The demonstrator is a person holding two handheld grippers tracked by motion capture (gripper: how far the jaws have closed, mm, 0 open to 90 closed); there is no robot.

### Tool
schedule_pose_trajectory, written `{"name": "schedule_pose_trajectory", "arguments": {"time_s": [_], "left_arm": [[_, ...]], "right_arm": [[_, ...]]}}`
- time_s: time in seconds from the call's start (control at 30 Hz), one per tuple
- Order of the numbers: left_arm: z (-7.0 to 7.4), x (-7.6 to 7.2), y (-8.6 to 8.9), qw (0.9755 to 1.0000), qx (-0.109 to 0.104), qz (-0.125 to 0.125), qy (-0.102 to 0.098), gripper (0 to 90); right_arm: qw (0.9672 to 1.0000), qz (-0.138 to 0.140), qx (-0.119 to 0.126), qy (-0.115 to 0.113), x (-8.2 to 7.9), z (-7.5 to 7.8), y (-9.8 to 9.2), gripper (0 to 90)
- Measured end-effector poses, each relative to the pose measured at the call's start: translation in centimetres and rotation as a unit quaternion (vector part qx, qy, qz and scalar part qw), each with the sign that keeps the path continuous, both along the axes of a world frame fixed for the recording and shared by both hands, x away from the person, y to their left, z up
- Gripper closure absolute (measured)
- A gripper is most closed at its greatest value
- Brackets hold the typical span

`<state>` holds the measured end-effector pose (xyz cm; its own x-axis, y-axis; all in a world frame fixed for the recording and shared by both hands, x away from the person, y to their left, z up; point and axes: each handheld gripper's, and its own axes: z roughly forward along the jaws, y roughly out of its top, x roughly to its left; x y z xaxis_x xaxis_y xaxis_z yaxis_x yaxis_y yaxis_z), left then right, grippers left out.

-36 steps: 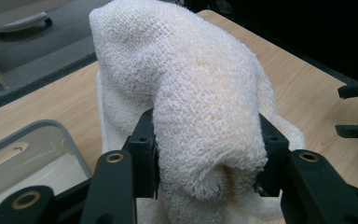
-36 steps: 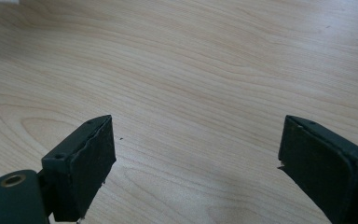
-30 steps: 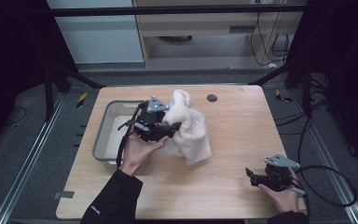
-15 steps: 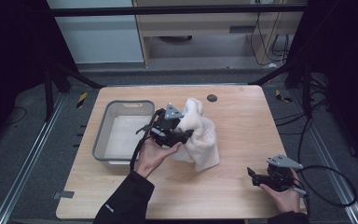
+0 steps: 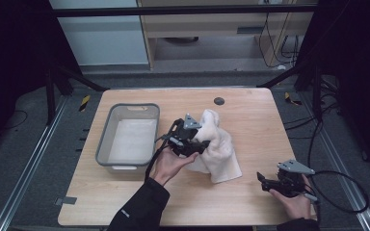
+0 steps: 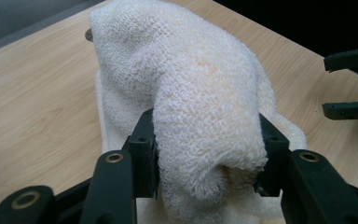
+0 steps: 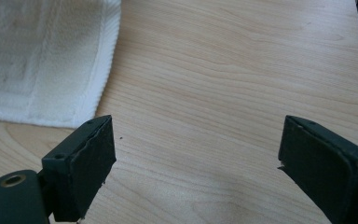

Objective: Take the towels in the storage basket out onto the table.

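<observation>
The left gripper (image 5: 198,142) fingers (image 6: 145,148) are clenched on a raised fold of the white towel (image 5: 217,147) at the table (image 5: 250,120) centre, its free corner trailing toward the right gripper (image 5: 266,181), whose fingers (image 7: 88,161) are spread, empty, nearby.

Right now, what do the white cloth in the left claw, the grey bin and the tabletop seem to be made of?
White looped cloth: terry cotton, probably; fuzzy pile, soft folds. Grey rectangular bin: likely plastic; smooth matte walls, rounded rim. Light wooden tabletop: wood or wood-look laminate; grain lines, slight sheen. Left claw pinches the cloth.
</observation>
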<state>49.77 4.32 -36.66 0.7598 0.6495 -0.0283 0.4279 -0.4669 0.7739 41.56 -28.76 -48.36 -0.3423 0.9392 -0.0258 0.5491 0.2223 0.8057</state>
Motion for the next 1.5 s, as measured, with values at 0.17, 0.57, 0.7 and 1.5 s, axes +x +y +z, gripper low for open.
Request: {"name": "schedule_pose_trajectory", "arguments": {"time_s": [0.17, 0.57, 0.7, 1.5], "left_arm": [[-1.1, 0.2, -0.3, 0.9999, 0.008, -0.001, 0.008, 52.4], [-3.6, 0.7, -0.9, 0.9997, 0.018, -0.001, 0.020, 49.2], [-4.4, 0.8, -1.0, 0.9995, 0.022, -0.001, 0.022, 48.2], [-5.7, 0.5, -1.1, 0.9993, 0.037, -0.009, 0.007, 34.6]], "right_arm": [[1.0000, -0.001, -0.003, -0.001, 0.0, 0.0, -0.1, 10.8], [1.0000, 0.000, -0.004, 0.001, 0.0, -0.1, -0.1, 10.8], [1.0000, -0.001, -0.001, 0.003, 0.0, -0.1, 0.0, 10.7], [1.0000, -0.003, -0.002, 0.004, 0.1, -0.3, 0.0, 9.6]]}}
